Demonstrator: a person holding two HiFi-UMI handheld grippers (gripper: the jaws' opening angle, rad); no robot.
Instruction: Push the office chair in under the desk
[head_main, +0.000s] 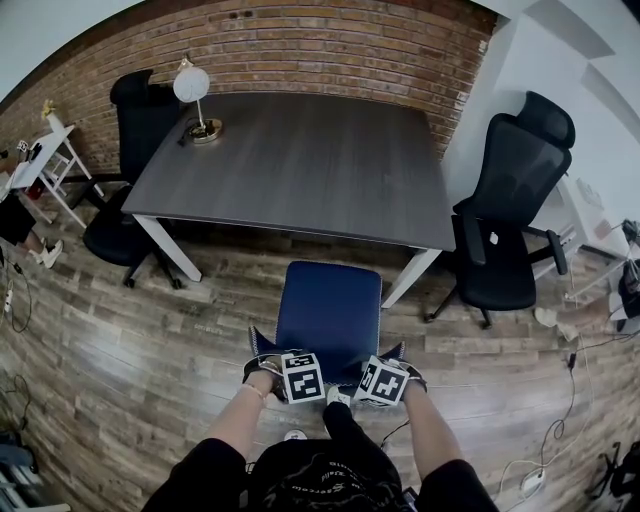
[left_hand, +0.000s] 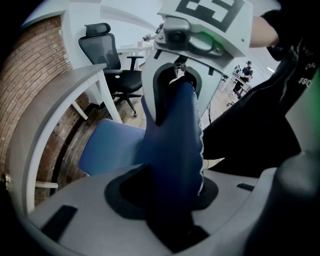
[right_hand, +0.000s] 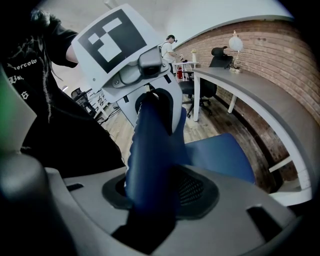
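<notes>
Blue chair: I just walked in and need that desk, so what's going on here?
A person has the left hand-held gripper and the right hand-held gripper both clamped on the top of the backrest of the blue chair. The seat stands in front of the desk, not yet pushed under.

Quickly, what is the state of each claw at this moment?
Left claw: closed on the blue chair's backrest.
Right claw: closed on the same backrest.
</notes>
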